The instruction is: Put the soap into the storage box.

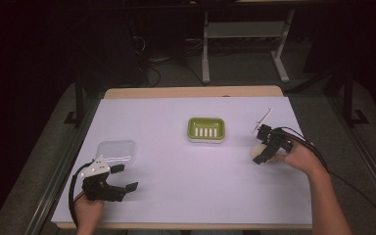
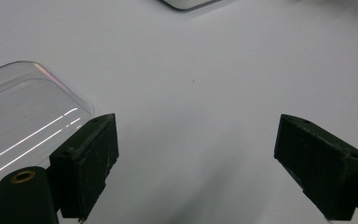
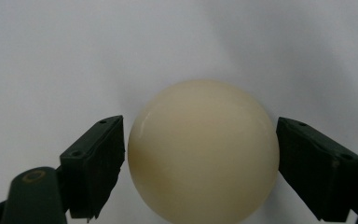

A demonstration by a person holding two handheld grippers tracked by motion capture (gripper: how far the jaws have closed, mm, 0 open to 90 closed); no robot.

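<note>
white paper covers the desk (image 1: 176, 161), with dark floor and metal legs behind it. a green soap dish (image 1: 205, 129) sits near the middle. a clear plastic lid (image 1: 116, 151) lies flat at the left, just beside the left gripper (image 1: 121, 177), whose jaws are wide apart with nothing between them. at the right, the right gripper (image 1: 260, 152) points down at a cream ball (image 3: 204, 149) on the desk. its jaws sit on each side of the ball, touching or almost touching it.

One ball (image 3: 204, 151), one green dish (image 1: 205, 129), perhaps one lid (image 1: 116, 151).
</note>
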